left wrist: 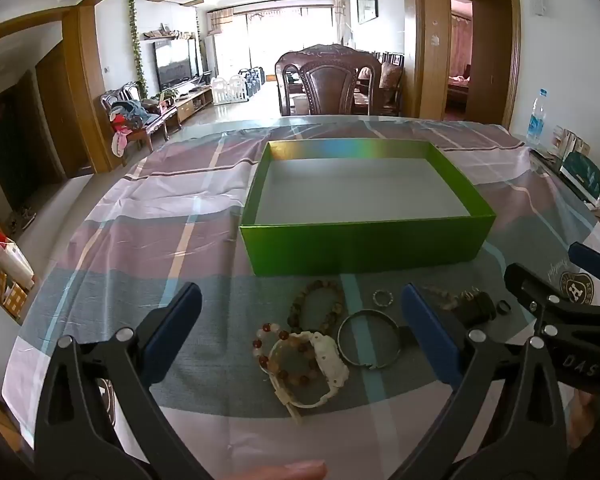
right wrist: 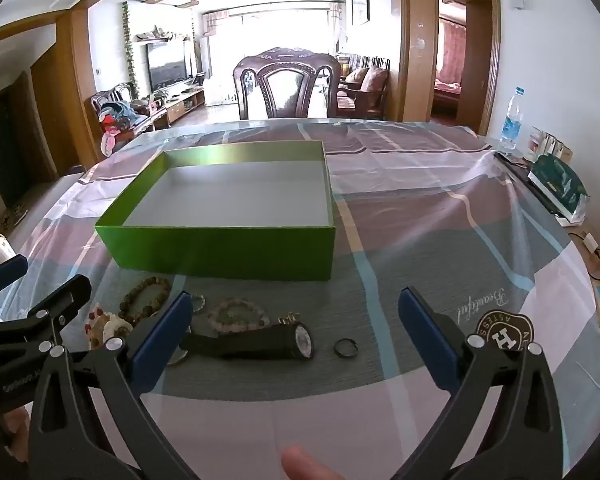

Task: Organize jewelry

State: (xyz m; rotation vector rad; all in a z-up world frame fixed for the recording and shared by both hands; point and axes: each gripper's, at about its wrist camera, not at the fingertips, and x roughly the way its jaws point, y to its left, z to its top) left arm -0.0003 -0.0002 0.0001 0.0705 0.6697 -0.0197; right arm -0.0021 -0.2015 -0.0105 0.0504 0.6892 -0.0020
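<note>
Both grippers, left [left wrist: 300,328] and right [right wrist: 296,332], hover wide open and empty over bracelets [left wrist: 318,306] before a green box [left wrist: 364,248].

Left tool [left wrist: 300,330] and right tool [right wrist: 296,334]: both tilting downward, jaws standing fully apart, gripping nothing. Hovering side by side, each one's black frame showing at the edge of the other's view. Fingertip [right wrist: 300,465] showing below right tool.

Bright daylight, window [left wrist: 284,36] blown out; fisheye-bent edges.
</note>
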